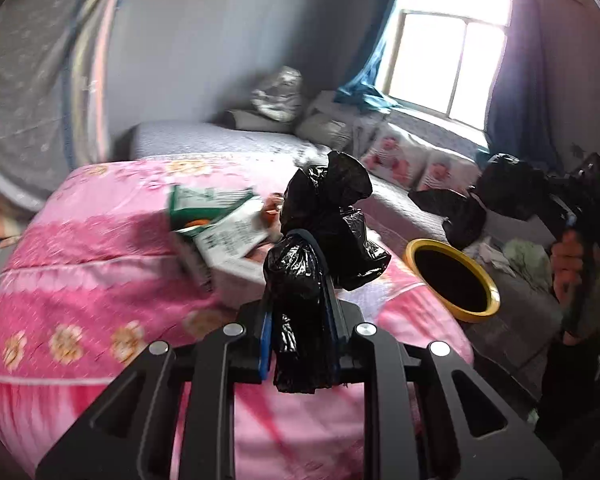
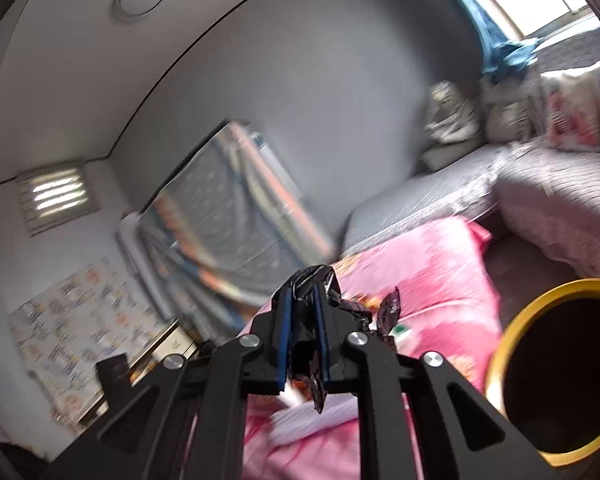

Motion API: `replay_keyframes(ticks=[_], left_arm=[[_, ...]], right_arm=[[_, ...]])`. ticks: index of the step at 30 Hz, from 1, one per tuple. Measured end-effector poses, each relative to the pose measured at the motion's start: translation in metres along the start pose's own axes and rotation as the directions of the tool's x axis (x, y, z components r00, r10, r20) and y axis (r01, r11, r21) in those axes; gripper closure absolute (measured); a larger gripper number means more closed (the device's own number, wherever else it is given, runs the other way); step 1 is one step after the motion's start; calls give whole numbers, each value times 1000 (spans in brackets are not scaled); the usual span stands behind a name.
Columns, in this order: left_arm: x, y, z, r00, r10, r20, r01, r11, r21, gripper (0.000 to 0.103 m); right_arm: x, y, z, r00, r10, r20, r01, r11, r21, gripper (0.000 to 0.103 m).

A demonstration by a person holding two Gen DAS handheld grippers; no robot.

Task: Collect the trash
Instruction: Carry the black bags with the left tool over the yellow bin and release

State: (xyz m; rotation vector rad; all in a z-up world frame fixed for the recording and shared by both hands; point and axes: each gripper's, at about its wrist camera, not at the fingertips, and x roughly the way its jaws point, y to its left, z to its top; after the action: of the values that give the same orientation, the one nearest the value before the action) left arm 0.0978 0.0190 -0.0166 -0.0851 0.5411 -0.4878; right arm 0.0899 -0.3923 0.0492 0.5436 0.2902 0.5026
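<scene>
My left gripper [image 1: 300,264] is shut on a bunched black plastic bag [image 1: 332,200], which sticks up past the fingertips above the pink quilt [image 1: 80,260]. Green and white cartons [image 1: 224,232] lie on the quilt just behind it. A yellow-rimmed bin [image 1: 414,246] with a dark inside stands to the right. My right gripper [image 2: 302,292] is shut on crumpled black plastic [image 2: 324,274]; the left wrist view shows that plastic [image 1: 504,188] at the far right, with a hand [image 1: 572,256] on the grip. I cannot tell whether both bunches are one bag.
A grey bed [image 1: 204,140] with pillows [image 1: 396,160] runs along the wall under the window [image 1: 448,52]. The bin's rim [image 2: 512,320] fills the lower right of the right wrist view. A folded patterned mattress [image 2: 228,208] leans on the far wall.
</scene>
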Motion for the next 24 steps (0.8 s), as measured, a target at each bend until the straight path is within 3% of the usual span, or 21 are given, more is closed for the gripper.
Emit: replay_keyframes(ticks=[6,10,15,24], left_arm=[[47,-48,32,995,-93,-37,96,990,99,83],[96,-95,51,978,-176,-112,192,970,151,83],[167,-151,64,947,-248,-206,286,941,182,83],[285,-234,59,894,-288,-343,354,924,146,83]], right_arm=[[-23,-50,9,987,-140,74,134,988,81,92],[-28,-86,8,963,-258,74,248,961,126,92],[-29,-134,-2,916,-401,24,391,903,177,92],[-37,-195,-27,836,-545,-65,544,806,233,92]])
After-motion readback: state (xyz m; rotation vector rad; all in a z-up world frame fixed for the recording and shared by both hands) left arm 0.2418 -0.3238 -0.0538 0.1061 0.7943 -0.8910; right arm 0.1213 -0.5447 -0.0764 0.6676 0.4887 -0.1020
